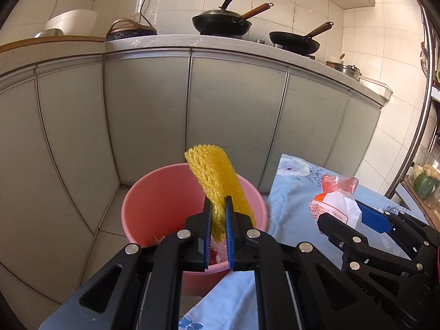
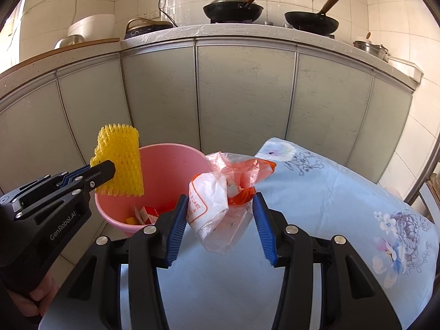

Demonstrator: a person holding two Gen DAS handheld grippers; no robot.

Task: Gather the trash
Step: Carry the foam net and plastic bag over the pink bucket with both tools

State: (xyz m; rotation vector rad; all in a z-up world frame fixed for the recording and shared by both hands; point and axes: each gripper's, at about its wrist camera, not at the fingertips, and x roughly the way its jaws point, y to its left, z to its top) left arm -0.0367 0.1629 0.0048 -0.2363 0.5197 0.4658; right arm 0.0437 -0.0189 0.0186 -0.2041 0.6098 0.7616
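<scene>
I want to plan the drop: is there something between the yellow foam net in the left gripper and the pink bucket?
Nothing visible. The left gripper holds the yellow foam net directly over the open pink bucket, which holds only some scraps.

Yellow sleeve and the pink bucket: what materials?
Yellow sleeve: looks like soft foam netting, matte, with an open mesh of holes; it pinches flat in the left tool. Pink bucket: probably moulded plastic, smooth with a slight sheen, uniform colour, thin rolled rim.
</scene>
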